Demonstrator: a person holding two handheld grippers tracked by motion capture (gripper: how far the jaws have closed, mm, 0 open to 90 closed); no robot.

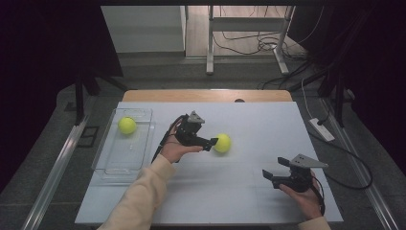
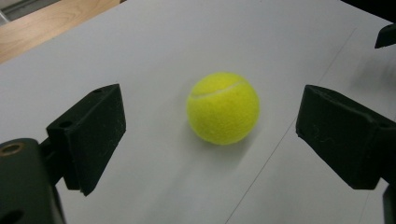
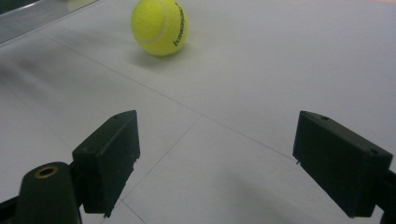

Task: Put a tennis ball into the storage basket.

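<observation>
Both black two-jaw grippers stand spread: our left gripper [image 1: 214,143] faces the fuzzy yellow-green tennis ball [image 1: 222,143], untouched on the white table [image 1: 268,120]; our right gripper [image 1: 269,176] waits at five o'clock. From above we see a second yellow ball [image 1: 127,125] in the clear plastic bin [image 1: 125,165] at nine o'clock, cables on the floor [image 1: 244,45] at twelve.

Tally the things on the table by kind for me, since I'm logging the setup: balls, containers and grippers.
Yellow tennis balls: 2, one in the tray, one on the mat
Clear plastic tray: 1
Grippers: 2, the left gripper and the right gripper, both open
Total: 5
</observation>
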